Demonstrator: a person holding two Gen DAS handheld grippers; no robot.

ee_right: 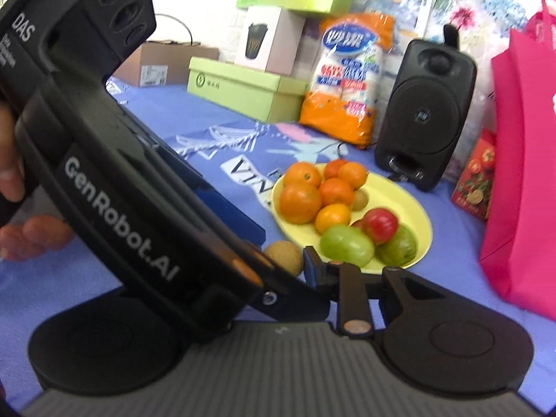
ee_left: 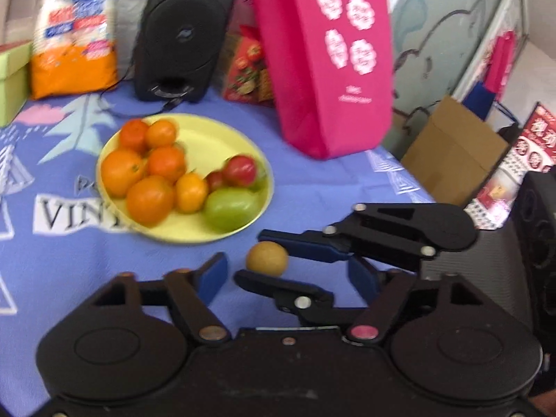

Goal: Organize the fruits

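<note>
your left tongs (ee_left: 288, 274) are matte black, with two round housings at the base and linked arms that carry blue pads (ee_left: 212, 276). the pivots have small metal pins, one copper in colour and one pink. your right tongs (ee_left: 274, 255) have the same black arms and a blue pad. on the side of the left body (ee_right: 114, 187) you can read white letters "genrobot.ai" and "das", and three round sockets sit in its upper block. the right base has a ribbed grey plate (ee_right: 278, 365).
</note>
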